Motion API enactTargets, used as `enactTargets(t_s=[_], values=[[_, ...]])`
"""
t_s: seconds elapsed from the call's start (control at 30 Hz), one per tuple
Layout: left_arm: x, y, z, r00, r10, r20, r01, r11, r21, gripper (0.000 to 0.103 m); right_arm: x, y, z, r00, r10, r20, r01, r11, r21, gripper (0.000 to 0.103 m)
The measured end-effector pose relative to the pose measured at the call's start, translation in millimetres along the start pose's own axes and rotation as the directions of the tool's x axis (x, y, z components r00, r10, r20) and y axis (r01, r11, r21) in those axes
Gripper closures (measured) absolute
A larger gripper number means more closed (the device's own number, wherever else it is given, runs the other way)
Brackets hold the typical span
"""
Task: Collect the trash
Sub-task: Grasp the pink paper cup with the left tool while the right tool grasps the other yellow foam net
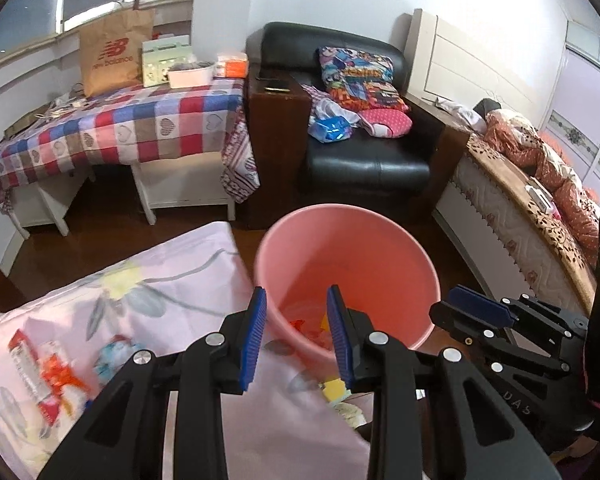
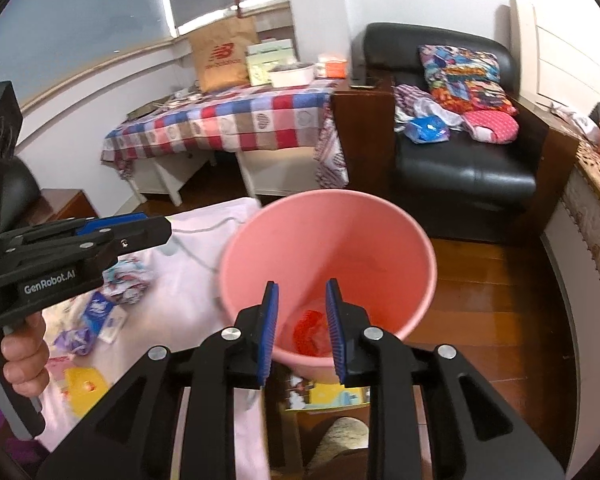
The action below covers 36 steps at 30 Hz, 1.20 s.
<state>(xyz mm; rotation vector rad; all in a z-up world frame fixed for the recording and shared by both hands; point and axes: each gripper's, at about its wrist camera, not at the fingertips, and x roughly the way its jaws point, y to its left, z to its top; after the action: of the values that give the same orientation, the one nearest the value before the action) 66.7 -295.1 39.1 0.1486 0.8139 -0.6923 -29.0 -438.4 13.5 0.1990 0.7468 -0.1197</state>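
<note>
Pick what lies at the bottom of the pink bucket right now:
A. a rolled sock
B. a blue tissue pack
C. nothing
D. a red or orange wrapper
D: the right wrist view looks into the pink bucket and shows a crumpled red-orange wrapper at its bottom; both grippers above it are open and empty.

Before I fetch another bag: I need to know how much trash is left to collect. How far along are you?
Partly done. Some trash, a red wrapper among it, already lies in the pink bucket. Both tools, left and right, are open and empty. Still left on the floral sheet: a blue tissue pack, a yellow piece, and crumpled wrappers.
</note>
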Motion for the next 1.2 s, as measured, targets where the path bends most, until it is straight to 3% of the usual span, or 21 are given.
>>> enactTargets(t_s=[0.33, 0.67, 0.77, 0.9, 1.03, 1.2], values=[[-69.4, 84.0, -43.3, 0.994, 0.111, 0.009, -0.109, 0.988, -0.108, 0.072, -0.4, 62.1, -17.1, 0.99, 0.125, -0.068, -0.13, 0.989, -0.069, 0.078], [-113.5, 170.7, -118.7, 0.971, 0.227, -0.074, -0.238, 0.939, -0.247, 0.067, 9.6, 128.1, -49.5, 0.948, 0.263, -0.18, -0.291, 0.945, -0.148, 0.078], [-118.8, 184.0, -141.4, 0.97, 0.22, -0.106, -0.241, 0.932, -0.271, 0.067, 10.0, 143.6, -57.1, 0.932, 0.294, -0.213, -0.332, 0.927, -0.172, 0.078], [-123.8, 187.1, -162.2, 0.974, 0.18, -0.136, -0.212, 0.939, -0.27, 0.065, 7.4, 165.0, -69.4, 0.898, 0.347, -0.269, -0.406, 0.89, -0.208, 0.057], [-126.4, 183.7, -181.1, 0.976, 0.146, -0.159, -0.185, 0.945, -0.268, 0.064, 9.1, 189.1, -82.2, 0.861, 0.382, -0.336, -0.474, 0.843, -0.256, 0.057], [-123.1, 188.6, -197.7, 0.974, 0.122, -0.189, -0.179, 0.928, -0.327, 0.064, 15.9, 211.4, -99.5, 0.85, 0.355, -0.388, -0.487, 0.81, -0.325, 0.057]])
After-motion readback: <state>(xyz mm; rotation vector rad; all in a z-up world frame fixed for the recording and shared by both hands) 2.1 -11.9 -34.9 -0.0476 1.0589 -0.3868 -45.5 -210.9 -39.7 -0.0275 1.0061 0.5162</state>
